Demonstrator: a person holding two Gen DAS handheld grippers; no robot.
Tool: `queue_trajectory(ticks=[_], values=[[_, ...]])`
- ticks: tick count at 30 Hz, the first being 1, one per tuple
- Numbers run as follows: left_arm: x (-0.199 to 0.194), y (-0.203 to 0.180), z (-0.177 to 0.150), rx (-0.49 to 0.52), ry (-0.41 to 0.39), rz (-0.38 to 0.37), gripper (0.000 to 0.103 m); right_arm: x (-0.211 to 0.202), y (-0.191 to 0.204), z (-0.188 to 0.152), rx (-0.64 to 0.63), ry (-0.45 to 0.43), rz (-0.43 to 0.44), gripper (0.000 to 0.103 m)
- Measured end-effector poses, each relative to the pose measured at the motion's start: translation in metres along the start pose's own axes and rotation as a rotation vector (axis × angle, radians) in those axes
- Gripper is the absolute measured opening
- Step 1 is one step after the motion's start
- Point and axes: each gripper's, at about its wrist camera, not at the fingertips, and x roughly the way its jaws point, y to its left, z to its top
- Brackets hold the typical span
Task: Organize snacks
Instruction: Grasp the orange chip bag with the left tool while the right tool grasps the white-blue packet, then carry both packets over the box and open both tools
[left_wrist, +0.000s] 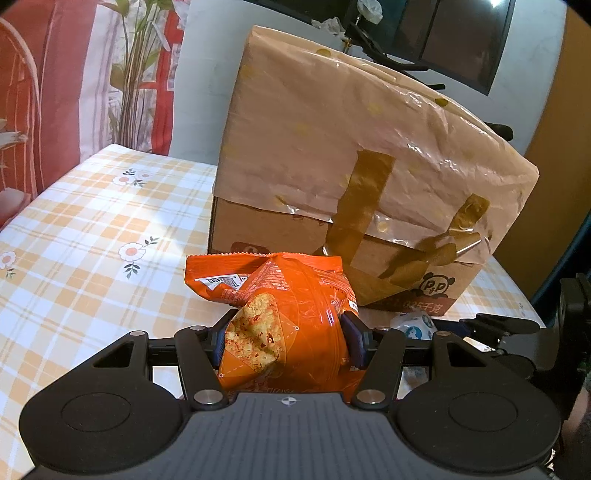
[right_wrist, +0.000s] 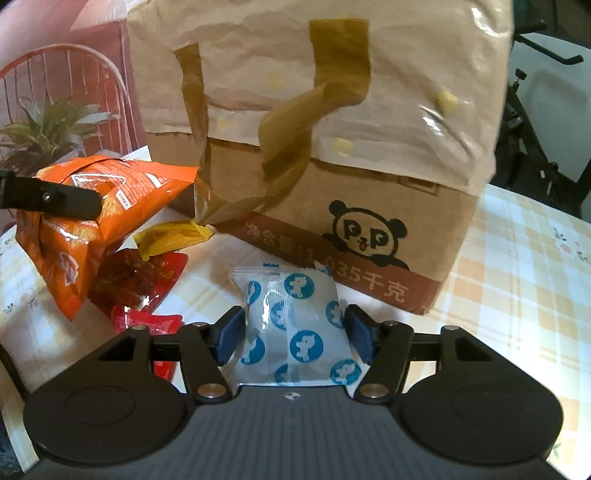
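Note:
My left gripper (left_wrist: 284, 341) is shut on an orange chip bag (left_wrist: 284, 306) and holds it above the checked tablecloth, in front of the cardboard box (left_wrist: 295, 229). The same orange bag (right_wrist: 92, 218) shows at the left in the right wrist view, pinched by the left gripper's black finger (right_wrist: 55, 199). My right gripper (right_wrist: 295, 334) has its blue pads on both sides of a white packet with blue round prints (right_wrist: 295, 328) that lies on the table before the box (right_wrist: 369, 206); the pads touch or nearly touch its edges.
The box is draped with crumpled brown paper (left_wrist: 332, 122) and brown tape. Red snack packets (right_wrist: 144, 280) and a yellow packet (right_wrist: 173, 236) lie left of the white packet. A plant (right_wrist: 48, 129) and a red chair (right_wrist: 62, 66) stand at the back left.

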Motion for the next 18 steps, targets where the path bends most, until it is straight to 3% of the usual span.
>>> queue_trajectory(ticks=[4,13,18], values=[[0.0,0.003,0.0,-0.005,0.001,0.005,0.061,0.005,0.001,0.003,0.01,-0.005,-0.019,0.064],[-0.002,0.003,0.0,-0.012,-0.006,0.01,0.061,-0.003,0.006,-0.01,-0.018,-0.04,-0.025,0.05],[-0.006,0.005,0.0,-0.018,-0.022,0.06,0.061,-0.01,0.002,-0.012,0.013,-0.066,-0.036,0.05]])
